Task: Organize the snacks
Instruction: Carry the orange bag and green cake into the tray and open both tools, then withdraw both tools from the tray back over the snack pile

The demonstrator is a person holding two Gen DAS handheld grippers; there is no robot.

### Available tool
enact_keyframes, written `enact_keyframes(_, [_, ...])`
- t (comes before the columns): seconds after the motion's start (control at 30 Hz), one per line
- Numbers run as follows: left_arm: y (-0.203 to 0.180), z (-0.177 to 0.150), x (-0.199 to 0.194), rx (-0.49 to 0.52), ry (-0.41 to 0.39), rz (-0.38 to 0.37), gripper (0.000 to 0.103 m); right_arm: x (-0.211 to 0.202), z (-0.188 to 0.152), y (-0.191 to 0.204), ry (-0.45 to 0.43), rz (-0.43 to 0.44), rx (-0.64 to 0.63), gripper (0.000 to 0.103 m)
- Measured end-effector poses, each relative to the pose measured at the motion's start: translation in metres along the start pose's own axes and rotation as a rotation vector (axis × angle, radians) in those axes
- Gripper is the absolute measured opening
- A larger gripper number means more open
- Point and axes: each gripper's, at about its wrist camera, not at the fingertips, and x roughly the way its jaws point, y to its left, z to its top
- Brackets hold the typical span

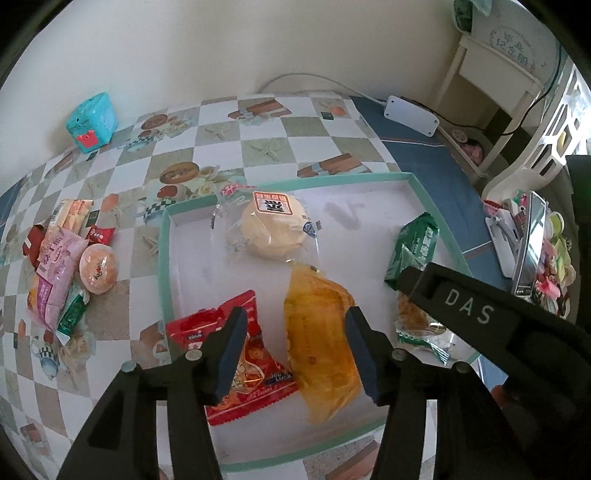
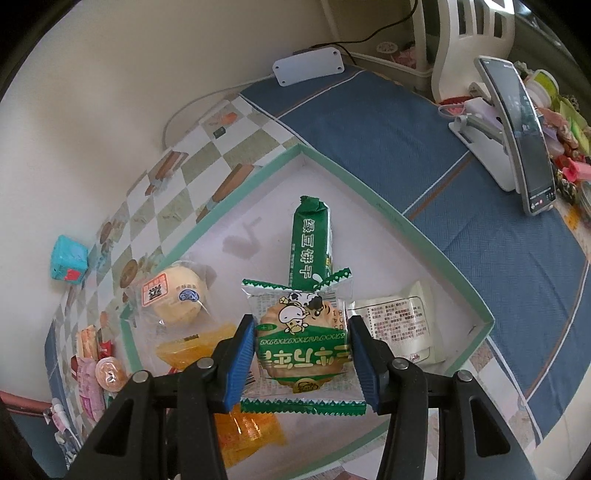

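Observation:
A teal-rimmed white tray (image 1: 288, 181) holds a round yellow cake (image 1: 273, 225) in clear wrap, a green stick packet (image 1: 413, 243), a red packet (image 1: 251, 354) and an orange packet (image 1: 321, 339). My left gripper (image 1: 296, 314) hovers open over the red and orange packets, its pads pressing on neither. My right gripper (image 2: 301, 325) is shut on a green-and-white cookie packet (image 2: 301, 343), held over the tray's right side. A white sachet (image 2: 402, 328) lies in the tray corner beside it. A pile of several loose snacks (image 1: 62, 266) lies on the tablecloth left of the tray.
A teal toy cube (image 1: 92, 122) sits by the wall at the back left. A white power box (image 1: 410, 114) with cables lies behind the tray. A phone on a stand (image 2: 524, 136) and small clutter stand to the right, near a white chair (image 2: 469, 33).

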Motion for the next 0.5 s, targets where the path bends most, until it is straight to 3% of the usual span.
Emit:
enact_keyframes(0.1, [0.003,0.001,-0.002,-0.007,-0.002,0.016,0.062,0.002,0.000,0.001,0.008,-0.003,-0.006,0.055])
enact_keyframes(0.17, [0.005,0.001,-0.004,-0.012,-0.005,0.025,0.065,0.004,-0.001,0.003,0.013,-0.002,-0.008,0.062])
enact_keyframes(0.37, [0.013,0.002,-0.004,-0.031,-0.002,0.047,0.066,0.005,-0.002,0.004,0.014,-0.013,-0.016,0.063])
enact_keyframes(0.5, [0.022,0.002,-0.006,-0.058,-0.002,0.064,0.070,0.005,-0.003,0.005,0.014,-0.016,-0.019,0.076])
